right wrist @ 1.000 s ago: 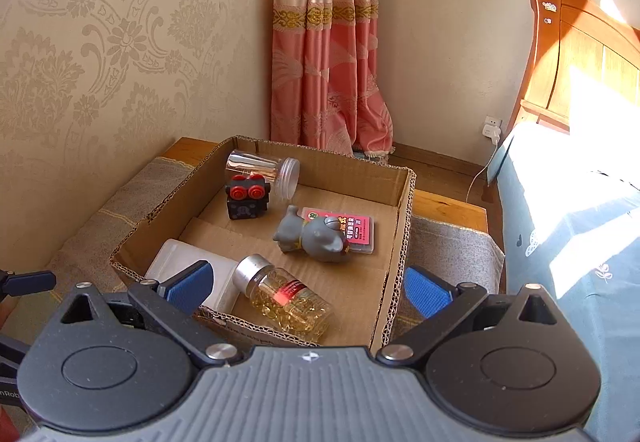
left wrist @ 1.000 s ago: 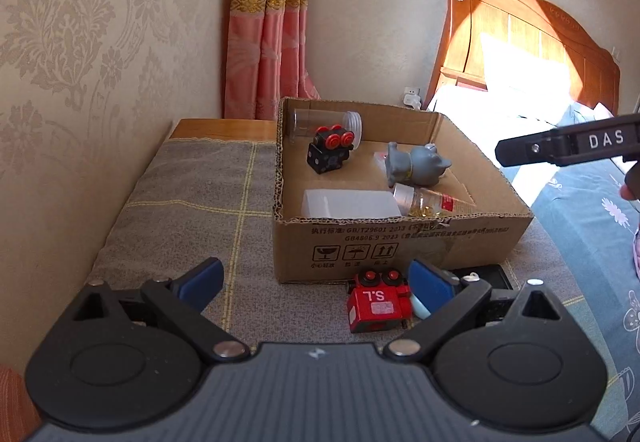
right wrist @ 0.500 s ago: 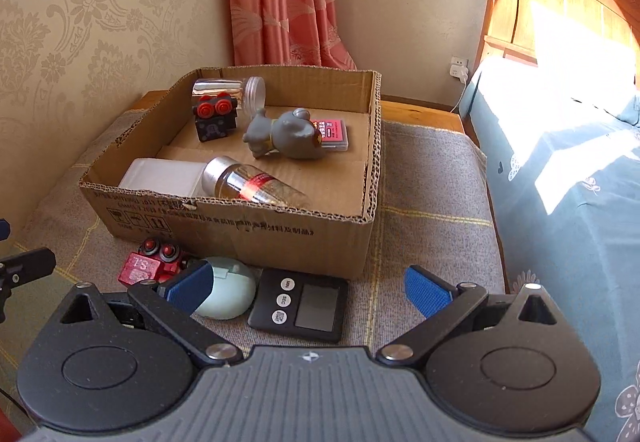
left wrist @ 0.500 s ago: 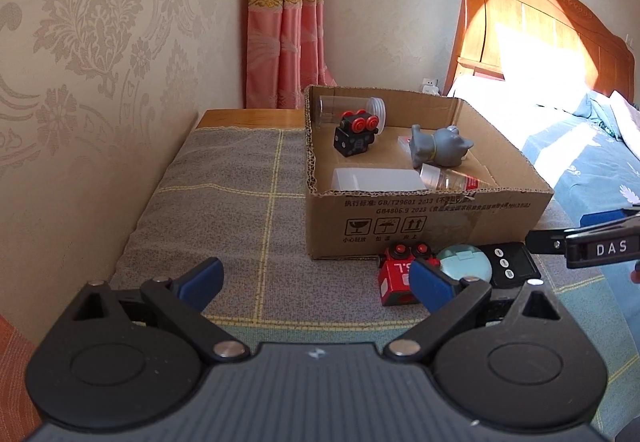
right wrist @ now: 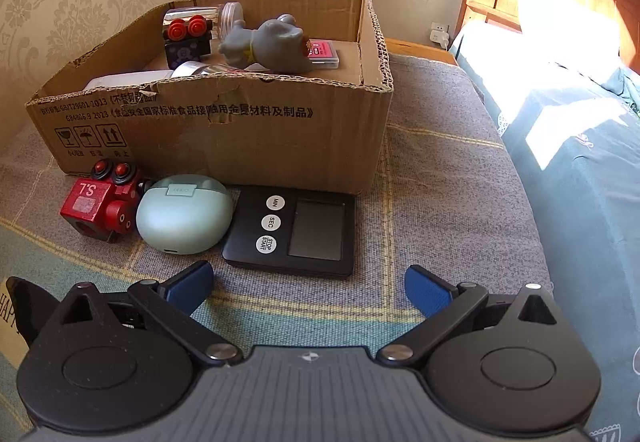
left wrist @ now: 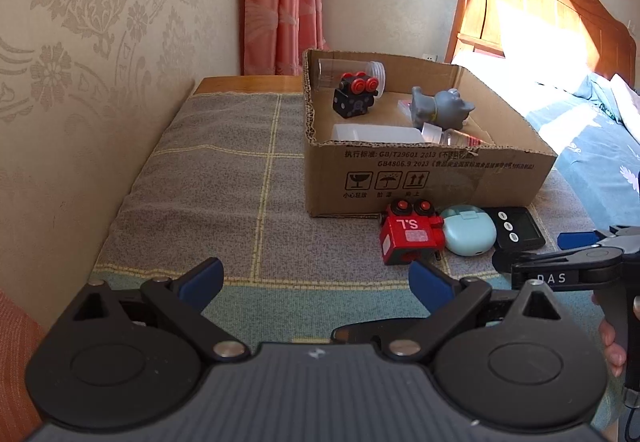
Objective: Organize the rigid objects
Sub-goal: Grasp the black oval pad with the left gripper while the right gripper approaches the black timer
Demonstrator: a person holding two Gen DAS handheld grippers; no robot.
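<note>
The cardboard box point(right wrist: 224, 129) has "GB/T29601 2013" and "GB4806.9 2023" printed on its front. The red toy train point(right wrist: 98, 207) just in front of it reads "S.L", the mint earbud case point(right wrist: 185, 219) beside that says "oppo", and the black timer point(right wrist: 294, 230) has MIN, SEC and STOP/START buttons. Left gripper point(left wrist: 316, 284) and right gripper point(right wrist: 308, 286) are both spread wide, holding nothing. Inside the box: a grey cat figure point(right wrist: 268, 43), a black toy train point(right wrist: 186, 41), a clear jar point(left wrist: 348, 71) and a pink card point(right wrist: 322, 51).

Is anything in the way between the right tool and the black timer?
Nothing visible is. The right tool is open and points at the black timer lying flat on the cloth, with only bare cloth between them. The mint earbud case sits beside the timer, touching or nearly so, and the cardboard box stands behind it.
</note>
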